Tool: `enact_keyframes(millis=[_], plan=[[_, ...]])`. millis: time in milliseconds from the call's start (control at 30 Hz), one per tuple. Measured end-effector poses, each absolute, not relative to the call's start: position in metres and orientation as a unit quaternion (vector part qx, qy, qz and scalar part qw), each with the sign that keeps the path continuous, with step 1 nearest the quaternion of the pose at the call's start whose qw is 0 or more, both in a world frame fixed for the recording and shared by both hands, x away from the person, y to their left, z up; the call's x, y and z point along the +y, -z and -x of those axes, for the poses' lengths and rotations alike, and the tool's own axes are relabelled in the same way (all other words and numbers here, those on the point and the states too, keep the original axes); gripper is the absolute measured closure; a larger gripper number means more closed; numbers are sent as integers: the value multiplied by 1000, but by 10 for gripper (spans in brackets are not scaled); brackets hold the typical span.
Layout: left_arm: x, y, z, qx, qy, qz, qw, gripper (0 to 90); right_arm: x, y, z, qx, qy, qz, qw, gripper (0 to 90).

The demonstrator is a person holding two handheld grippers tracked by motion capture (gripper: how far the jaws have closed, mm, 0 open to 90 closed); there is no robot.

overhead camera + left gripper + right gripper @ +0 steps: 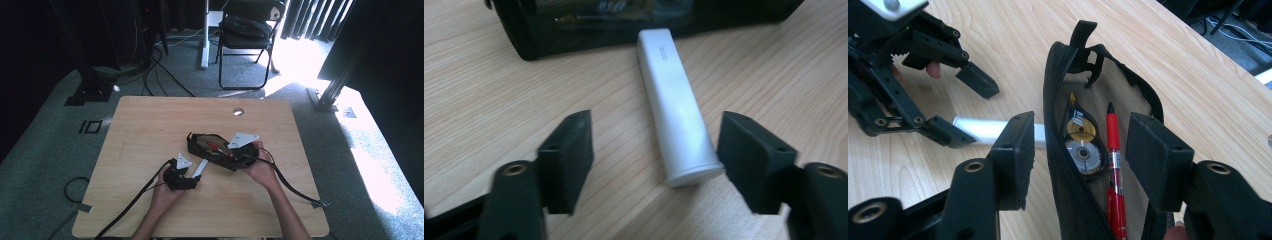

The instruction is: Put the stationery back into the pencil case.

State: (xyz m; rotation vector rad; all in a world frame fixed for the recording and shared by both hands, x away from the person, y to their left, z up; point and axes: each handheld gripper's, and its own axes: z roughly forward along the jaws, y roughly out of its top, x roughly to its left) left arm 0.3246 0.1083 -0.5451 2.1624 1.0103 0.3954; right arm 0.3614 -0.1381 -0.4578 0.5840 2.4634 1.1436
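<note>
Tube (pixel 676 115) on table (pixel 150 130) before case (pixel 1068 200), pen (pixel 1114 165) inside.

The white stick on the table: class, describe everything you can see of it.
The white stick is a smooth, glossy, plastic-looking bar with a rounded flat-capped near end and faint embossed marking near its far end. It lies flat on the wooden table, its far end by the open black pencil case. The left gripper straddles it, jaws open; one pad is at its side.

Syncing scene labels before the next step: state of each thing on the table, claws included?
Pencil case: open, lying on the table.
Red pen: inside the case.
Correction tape: inside the case, beside the pen.
White tube: capped, flat on the table, outside the case.
Left claw: open, straddling the tube.
Right claw: open, astride the case's near wall.
</note>
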Motion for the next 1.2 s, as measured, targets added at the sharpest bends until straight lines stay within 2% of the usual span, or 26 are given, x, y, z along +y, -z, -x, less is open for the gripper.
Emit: enact_keyframes(millis=[100, 267, 400, 767, 833, 900, 967, 1200], plan=[[106, 547, -325, 383, -152, -841, 350, 428, -142, 461, -361, 868, -411, -214, 177, 450], [106, 547, -325, 371, -151, -848, 347, 605, -147, 465, -356, 870, -407, -214, 176, 453], [102, 546, -323, 347, -147, -859, 346, 648, -151, 467, -350, 869, -412, -213, 174, 459], [82, 550, -309, 270, -112, -881, 371, 647, -153, 483, -331, 874, -418, -192, 159, 474], [82, 550, -306, 265, -109, -884, 370, 604, -154, 486, -329, 873, -421, -191, 154, 471], [81, 549, -304, 267, -120, -886, 360, 498, -154, 489, -327, 873, -426, -188, 147, 471], [82, 548, -301, 265, -131, -889, 349, 441, -151, 491, -326, 876, -426, -180, 139, 470], [97, 547, -302, 289, -152, -882, 339, 442, -138, 503, -326, 890, -413, -156, 115, 456]])
